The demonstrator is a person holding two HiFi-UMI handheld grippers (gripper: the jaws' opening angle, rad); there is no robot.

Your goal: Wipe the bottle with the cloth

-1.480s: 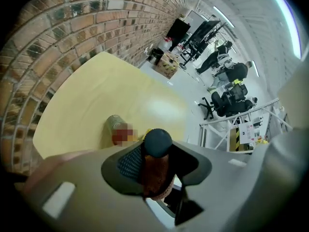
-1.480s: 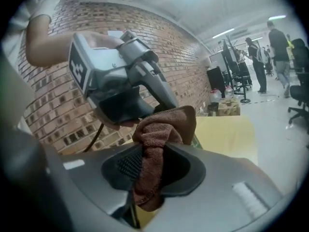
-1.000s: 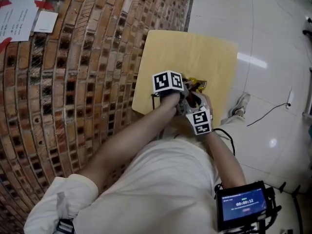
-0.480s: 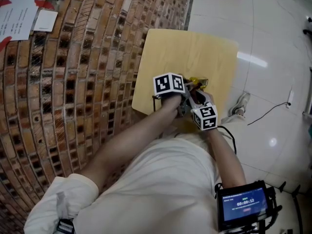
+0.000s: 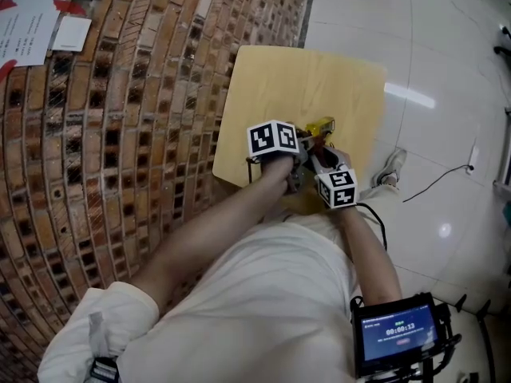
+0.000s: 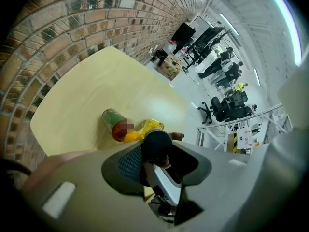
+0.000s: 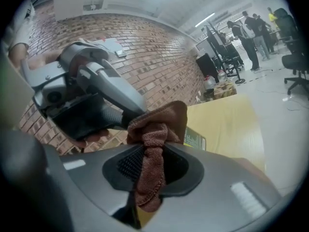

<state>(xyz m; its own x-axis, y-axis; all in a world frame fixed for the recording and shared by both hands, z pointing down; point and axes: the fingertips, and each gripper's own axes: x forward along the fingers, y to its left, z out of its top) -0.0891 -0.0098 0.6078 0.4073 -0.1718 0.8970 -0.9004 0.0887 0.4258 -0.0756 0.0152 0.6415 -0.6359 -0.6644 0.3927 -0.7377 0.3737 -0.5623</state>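
Bottle (image 6: 111,120) lying on the table (image 5: 303,78), dark cap end clenched in the left claw (image 6: 157,152). The right claw (image 7: 149,167), grasping the cloth (image 7: 159,124), has been drawn closer to the bottle; wiping is judged under way.

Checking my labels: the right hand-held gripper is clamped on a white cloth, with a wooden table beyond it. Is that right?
Not quite. The cloth in the right hand-held gripper is brown, not white, as the right gripper view shows. The rest holds: the jaws are clamped on it, with the wooden table beyond.
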